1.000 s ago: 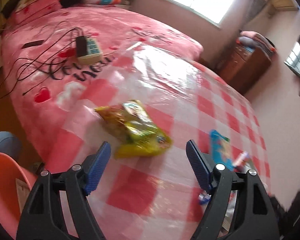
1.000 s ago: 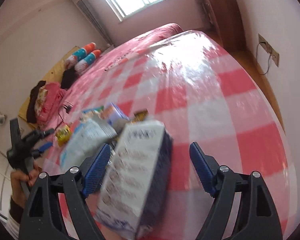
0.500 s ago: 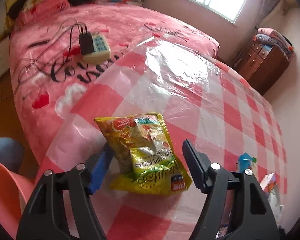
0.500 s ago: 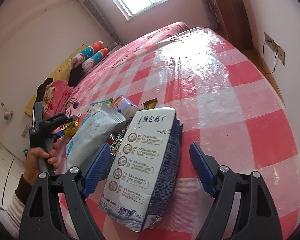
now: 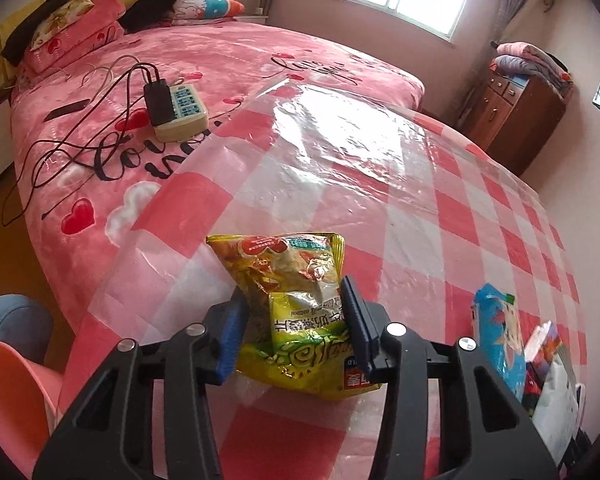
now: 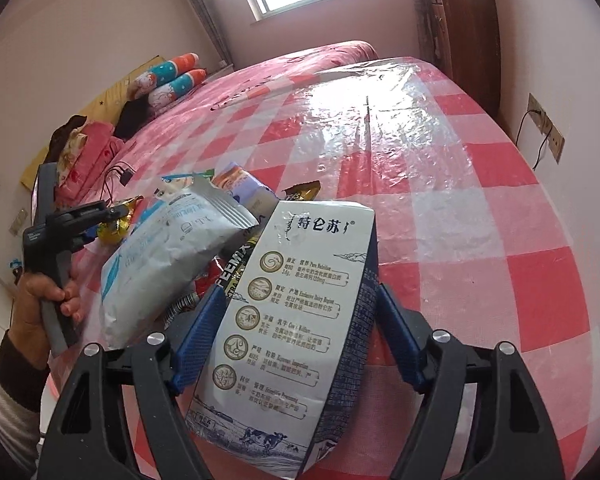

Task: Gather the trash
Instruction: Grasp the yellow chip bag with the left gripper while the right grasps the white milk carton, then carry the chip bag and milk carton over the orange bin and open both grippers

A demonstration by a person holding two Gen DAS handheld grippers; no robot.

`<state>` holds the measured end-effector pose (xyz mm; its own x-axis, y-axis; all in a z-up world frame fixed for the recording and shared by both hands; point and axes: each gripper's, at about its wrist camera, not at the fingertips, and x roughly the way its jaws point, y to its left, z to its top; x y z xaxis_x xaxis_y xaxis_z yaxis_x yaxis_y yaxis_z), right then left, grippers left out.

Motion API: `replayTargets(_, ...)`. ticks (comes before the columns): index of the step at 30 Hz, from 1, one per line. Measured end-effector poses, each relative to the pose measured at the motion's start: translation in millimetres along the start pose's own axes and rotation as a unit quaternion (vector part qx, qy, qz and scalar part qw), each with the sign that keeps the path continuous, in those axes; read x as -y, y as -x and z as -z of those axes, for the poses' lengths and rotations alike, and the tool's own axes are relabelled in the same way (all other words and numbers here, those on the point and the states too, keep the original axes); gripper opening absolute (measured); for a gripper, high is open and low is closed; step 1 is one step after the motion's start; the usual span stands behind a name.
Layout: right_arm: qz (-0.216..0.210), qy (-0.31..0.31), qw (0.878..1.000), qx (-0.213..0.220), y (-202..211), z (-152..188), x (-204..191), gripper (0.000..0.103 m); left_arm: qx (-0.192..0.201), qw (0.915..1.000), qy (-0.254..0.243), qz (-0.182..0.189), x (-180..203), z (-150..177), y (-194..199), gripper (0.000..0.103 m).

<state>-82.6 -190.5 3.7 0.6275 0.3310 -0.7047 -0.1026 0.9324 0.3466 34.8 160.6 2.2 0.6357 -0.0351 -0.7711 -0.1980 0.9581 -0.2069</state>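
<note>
Pinching the yellow snack bag (image 5: 296,312) near the bed's (image 5: 340,152) left edge, the left claw (image 5: 294,330) holds it. The right claw (image 6: 296,332) seemingly grips the milk carton (image 6: 296,320) beside other wrappers (image 6: 172,248).

The right gripper (image 6: 298,332) squeezes a white milk carton (image 6: 290,340) from both sides. Just left of it lies a pale snack bag (image 6: 168,256) on the checked cloth (image 6: 480,216).

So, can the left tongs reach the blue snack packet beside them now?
Probably not yet: the left tongs are shut on the yellow snack bag. The blue snack packet lies uncovered to their right.
</note>
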Motion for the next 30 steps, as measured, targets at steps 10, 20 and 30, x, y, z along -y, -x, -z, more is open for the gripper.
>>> replayTargets(10, 0.008, 0.011, 1.000, 0.003, 2.3, 3.7, 0.0, 0.075, -0.014, 0.9985, -0.009, 0.053, -1.4, 23.9, 19.5, 0.044)
replayTargets(20, 0.014, 0.005, 1.000, 0.017, 17.0, 12.5, 0.5, 0.071, -0.031, 0.9934, -0.029, 0.107, 3.5, 56.6, 45.3, 0.043)
replayTargets(30, 0.005, -0.022, 0.999, 0.037, 39.9, 17.9, -4.3, 0.070, -0.039, 0.9874, -0.037, 0.149, -1.1, 83.6, 76.9, 0.043)
